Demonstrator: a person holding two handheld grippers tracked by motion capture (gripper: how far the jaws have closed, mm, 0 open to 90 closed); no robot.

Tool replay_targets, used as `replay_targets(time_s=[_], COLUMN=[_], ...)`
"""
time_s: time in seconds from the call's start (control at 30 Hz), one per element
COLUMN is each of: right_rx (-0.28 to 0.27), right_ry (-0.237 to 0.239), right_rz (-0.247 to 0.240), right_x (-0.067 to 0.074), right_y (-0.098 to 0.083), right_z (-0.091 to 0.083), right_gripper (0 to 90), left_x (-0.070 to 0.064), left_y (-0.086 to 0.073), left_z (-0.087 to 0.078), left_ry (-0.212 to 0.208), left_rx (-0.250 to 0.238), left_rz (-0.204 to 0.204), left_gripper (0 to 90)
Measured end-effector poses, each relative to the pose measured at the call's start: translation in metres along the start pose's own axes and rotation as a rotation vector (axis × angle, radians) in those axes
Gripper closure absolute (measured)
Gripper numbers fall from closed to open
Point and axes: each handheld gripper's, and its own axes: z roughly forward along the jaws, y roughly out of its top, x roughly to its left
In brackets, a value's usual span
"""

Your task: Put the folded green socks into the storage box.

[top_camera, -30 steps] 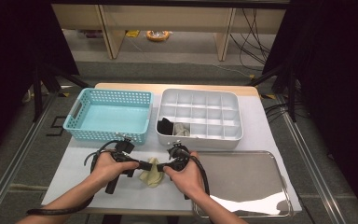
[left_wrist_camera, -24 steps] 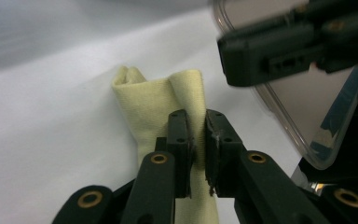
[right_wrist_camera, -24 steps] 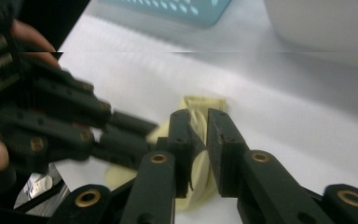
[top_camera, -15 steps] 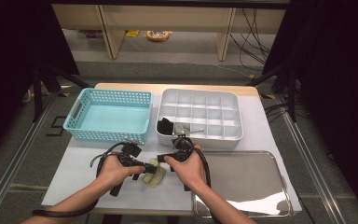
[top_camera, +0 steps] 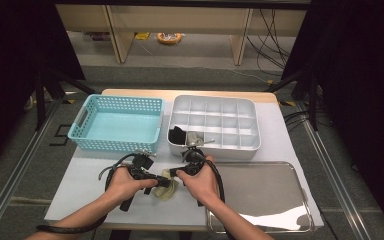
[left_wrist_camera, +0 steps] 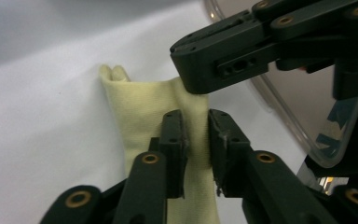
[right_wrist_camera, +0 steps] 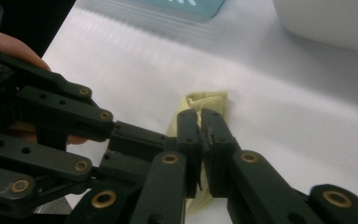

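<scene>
Low in the centre of the high view, a pale yellow knitted cloth piece [top_camera: 166, 184] lies on the white-covered bench [top_camera: 80, 190], between the two hands. In the left gripper view the left gripper [left_wrist_camera: 196, 135] has its fingers either side of the cloth with a small gap; they have just been opening and are not clamped. In the right gripper view the right gripper [right_wrist_camera: 200, 128] has just been closing, its fingers nearly together, pinching a fold of the cloth. A turquoise plastic basket [top_camera: 82, 131] and white compartment tray [top_camera: 250, 145] sit higher; a shiny metal tray [top_camera: 260, 190] lies lower right.
</scene>
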Motion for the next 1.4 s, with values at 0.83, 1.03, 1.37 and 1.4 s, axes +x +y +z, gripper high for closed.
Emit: replay_targets(time_s=[0.83,1.03,1.37,1.4], right_rx=[0.039,0.046,0.035,0.043], right_ry=[-0.031,-0.032,-0.051,-0.035], right_rz=[0.0,0.02,-0.03,-0.017], right_x=[-0.015,-0.016,-0.022,-0.021], right_y=[-0.009,-0.01,-0.005,-0.005], right_z=[0.002,0.007,0.011,0.011], right_gripper=[88.2,88.3,88.7,88.7], left_x=[-0.005,-0.006,-0.01,-0.01], left_y=[-0.026,-0.027,-0.021,-0.021], left_z=[0.008,0.01,0.018,0.018], left_ry=[-0.059,-0.052,-0.049,-0.049], left_rx=[0.087,0.075,0.072,0.07], left_rz=[-0.016,-0.014,0.02,0.018], left_gripper=[76.2,77.8,78.3,78.3])
